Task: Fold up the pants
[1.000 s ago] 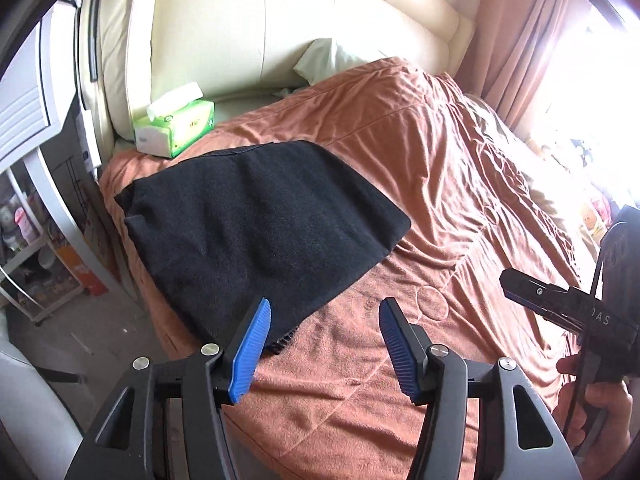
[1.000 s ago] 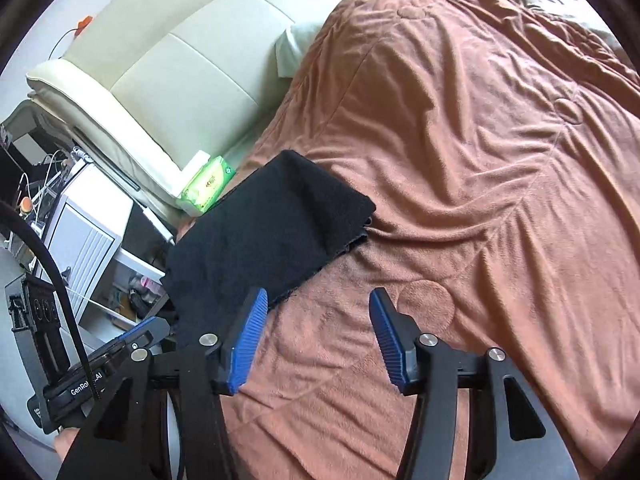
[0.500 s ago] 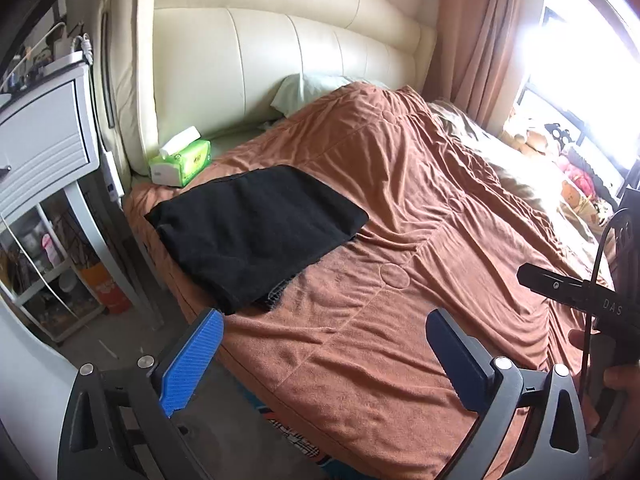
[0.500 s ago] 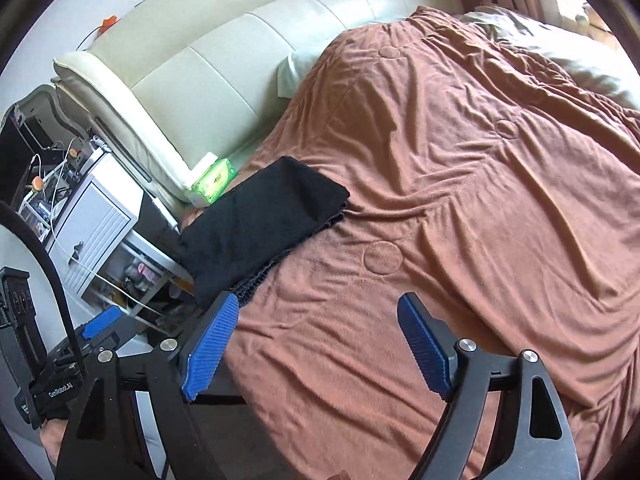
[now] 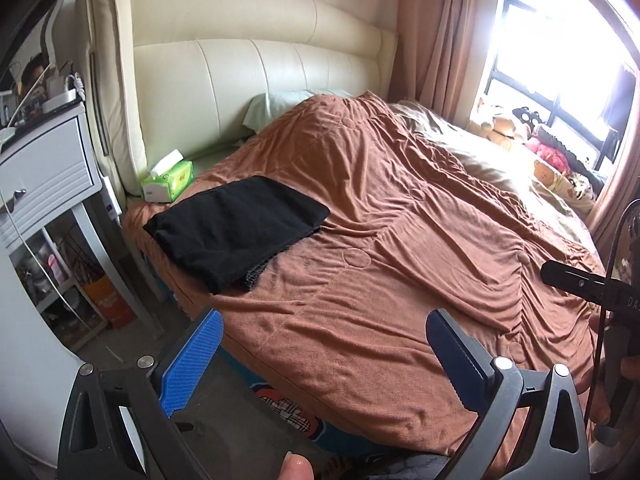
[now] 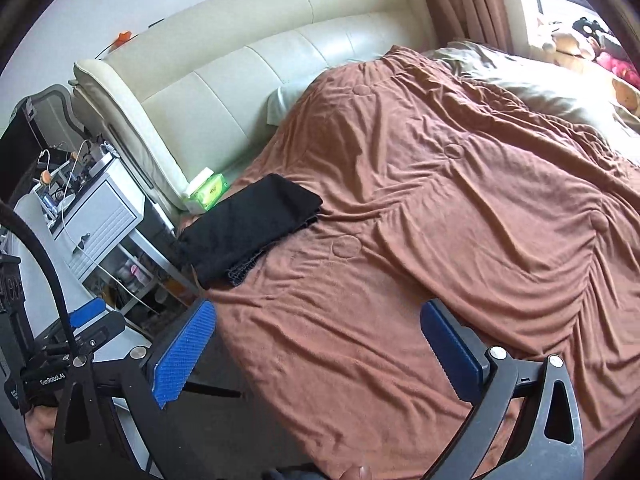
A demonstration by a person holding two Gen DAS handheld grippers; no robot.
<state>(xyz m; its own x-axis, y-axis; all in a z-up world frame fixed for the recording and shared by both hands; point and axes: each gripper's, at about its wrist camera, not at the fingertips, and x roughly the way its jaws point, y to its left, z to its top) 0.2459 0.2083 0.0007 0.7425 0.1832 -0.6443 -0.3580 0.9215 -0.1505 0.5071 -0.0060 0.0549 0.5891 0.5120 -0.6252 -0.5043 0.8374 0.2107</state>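
Folded black pants (image 5: 240, 228) lie as a flat rectangle on the brown bed cover (image 5: 420, 248), near the bed's left edge; a bit of grey layer shows under their near corner. In the right wrist view the pants (image 6: 252, 224) sit the same way. My left gripper (image 5: 323, 316) is open and empty, held back from the bed's near edge and well short of the pants. My right gripper (image 6: 318, 304) has its jaws opening, with nothing between them, and also hangs over the bed's near edge, apart from the pants.
A green tissue pack (image 5: 168, 182) lies just beyond the pants by the cream headboard (image 5: 256, 76). A grey nightstand (image 5: 40, 184) with cables stands left of the bed. Soft toys (image 5: 556, 160) line the window sill at the right. Bare floor (image 5: 224, 412) lies below my grippers.
Both grippers have pulled back and up from the pants, which now look smaller and farther away. Both sets of jaws have spread from half apart to wide. The pants stay put.
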